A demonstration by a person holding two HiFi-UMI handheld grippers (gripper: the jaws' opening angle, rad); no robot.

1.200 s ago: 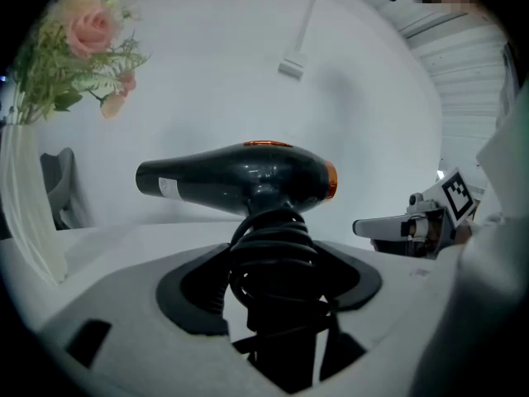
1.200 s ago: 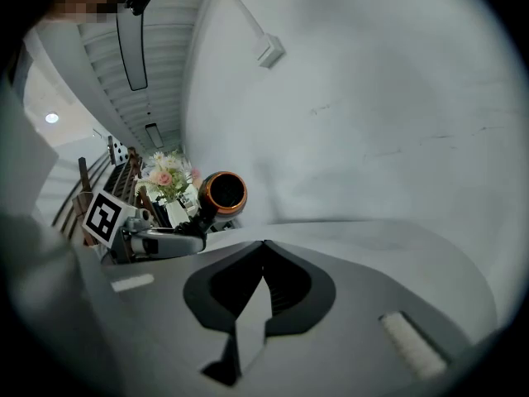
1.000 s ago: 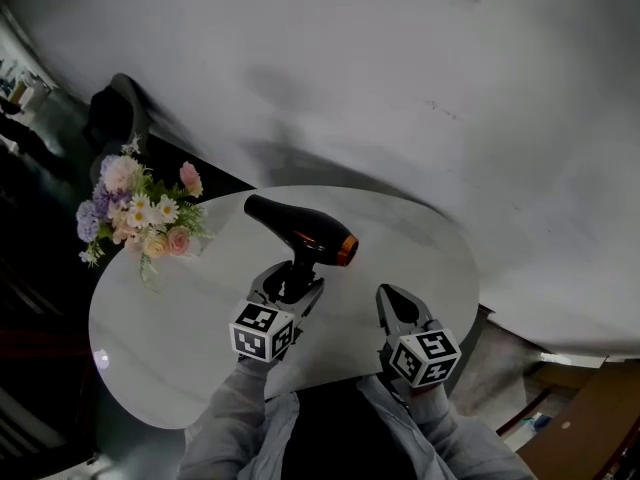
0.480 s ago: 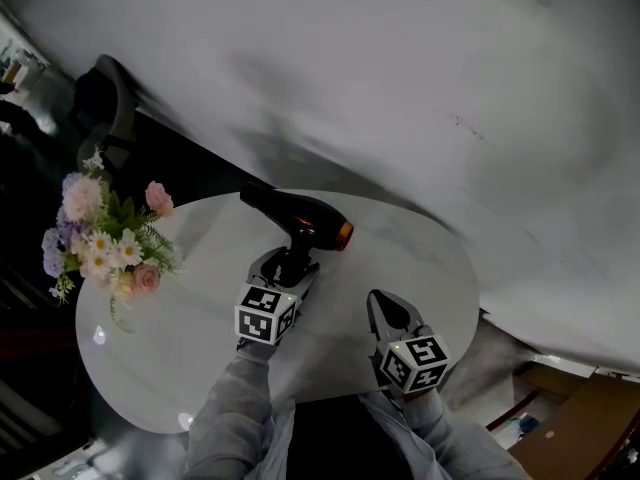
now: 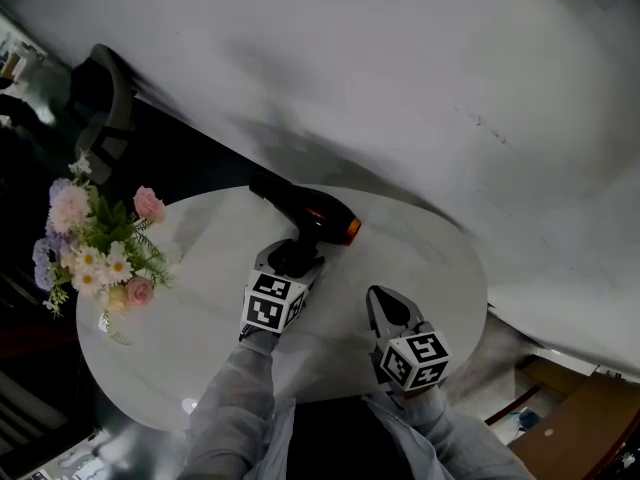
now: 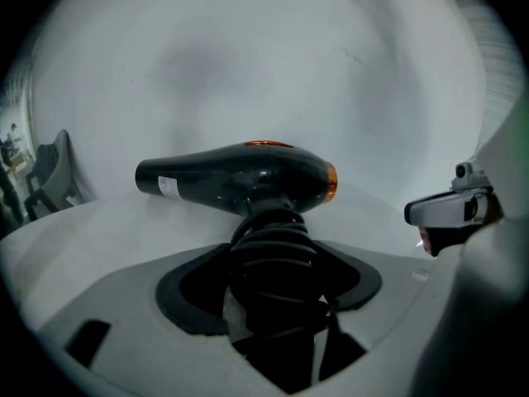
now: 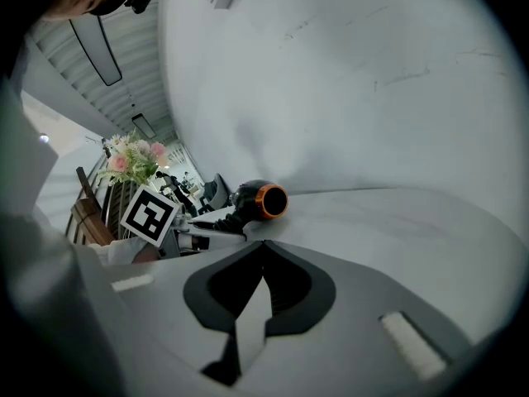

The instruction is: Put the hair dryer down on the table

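Note:
A black hair dryer (image 5: pixel 312 214) with an orange ring at its rear hangs low over the far side of the white oval table (image 5: pixel 180 338). My left gripper (image 5: pixel 291 260) is shut on its ribbed black handle (image 6: pixel 269 251). The barrel (image 6: pixel 235 176) lies crosswise above the jaws, nozzle to the left. Whether it touches the tabletop I cannot tell. My right gripper (image 5: pixel 384 302) hovers over the table's near right part, shut with nothing in it; its pads meet in the right gripper view (image 7: pixel 263 251). That view also shows the dryer (image 7: pixel 259 199) off to the left.
A bouquet of pink, white and purple flowers (image 5: pixel 92 253) in a glass vase stands at the table's left end. A dark chair (image 5: pixel 100 108) sits beyond it by the white wall (image 5: pixel 420 78). A brown box (image 5: pixel 590 423) lies on the floor at lower right.
My left gripper has sunk toward the tabletop and moved a little farther out, carrying the hair dryer. The right gripper has also come down. Both jaws keep the same spacing.

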